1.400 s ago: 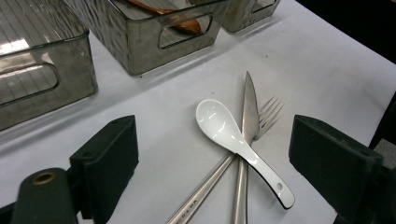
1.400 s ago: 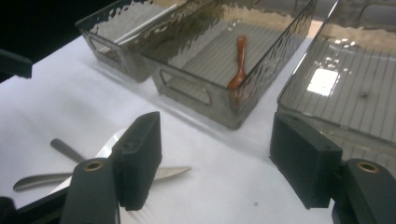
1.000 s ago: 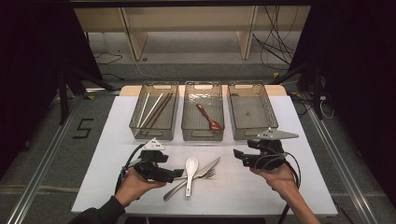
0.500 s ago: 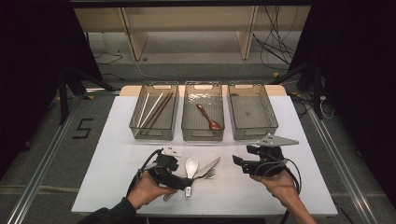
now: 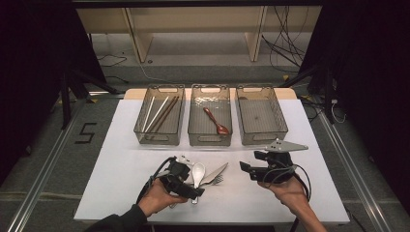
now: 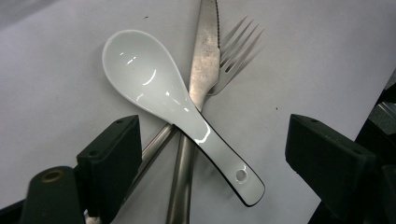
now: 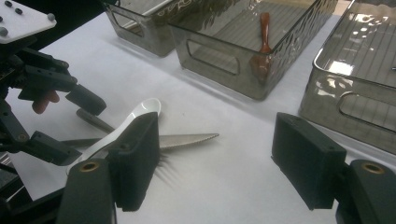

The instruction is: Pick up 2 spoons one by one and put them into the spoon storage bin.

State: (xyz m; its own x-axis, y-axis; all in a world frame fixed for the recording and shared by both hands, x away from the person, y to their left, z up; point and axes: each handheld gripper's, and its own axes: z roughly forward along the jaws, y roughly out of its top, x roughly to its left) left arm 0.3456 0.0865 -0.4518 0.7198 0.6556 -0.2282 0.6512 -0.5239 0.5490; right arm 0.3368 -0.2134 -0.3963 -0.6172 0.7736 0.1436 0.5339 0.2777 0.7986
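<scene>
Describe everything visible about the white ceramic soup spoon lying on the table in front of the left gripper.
The white ceramic soup spoon is glossy, with a deep oval bowl facing up, a short flat handle with a dark edge line and a small round hole near its end. It lies flat on the white table, crossing over the steel knife and the steel fork, its handle resting on their handles. The left gripper has its open jaws on either side of the handle, not touching it.
</scene>
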